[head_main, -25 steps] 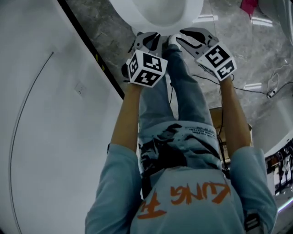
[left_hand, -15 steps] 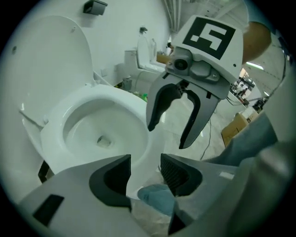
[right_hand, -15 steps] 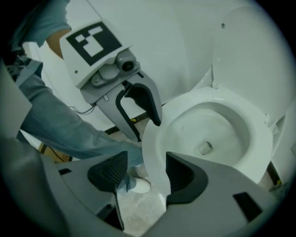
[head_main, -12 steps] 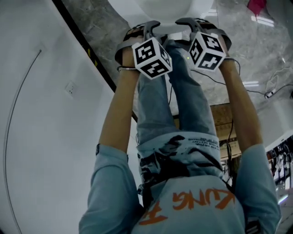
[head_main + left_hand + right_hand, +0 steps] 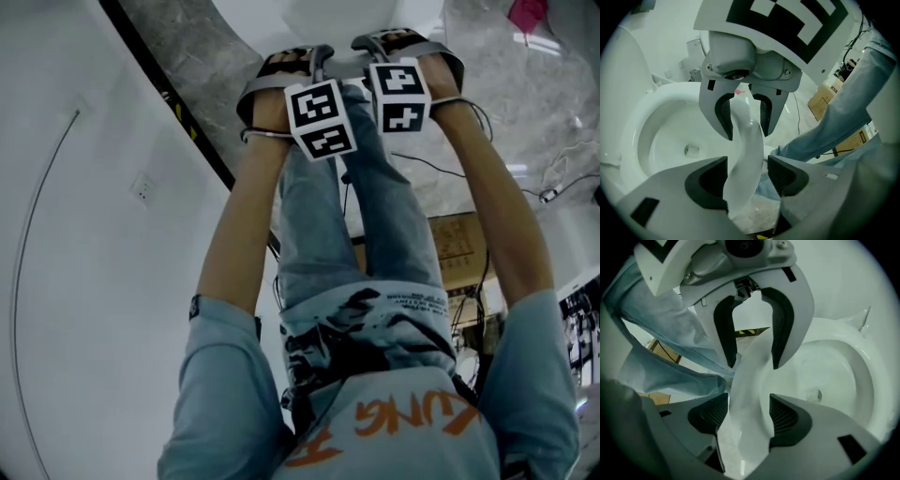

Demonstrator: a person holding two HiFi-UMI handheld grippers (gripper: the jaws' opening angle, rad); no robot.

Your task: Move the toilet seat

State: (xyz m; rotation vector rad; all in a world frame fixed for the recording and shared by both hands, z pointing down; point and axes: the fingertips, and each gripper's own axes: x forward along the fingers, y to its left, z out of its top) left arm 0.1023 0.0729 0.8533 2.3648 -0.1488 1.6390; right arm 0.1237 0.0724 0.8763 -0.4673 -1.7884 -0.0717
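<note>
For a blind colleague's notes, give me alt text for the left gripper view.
Left tongs, just opened, straddle the white seat without gripping it; right tongs, also just opened, straddle it further along. Bowl at left, a jeans leg at right.

The seat [image 5: 740, 150] runs between the jaws of the left gripper [image 5: 746, 178] and right gripper [image 5: 749, 420], side by side. The bowl [image 5: 834, 376] lies beyond.

Seemingly a bathroom mock-up: toilet bowl [image 5: 661, 133], marbled floor [image 5: 173, 33], cardboard boxes [image 5: 459, 239], loose cables [image 5: 548, 194].
</note>
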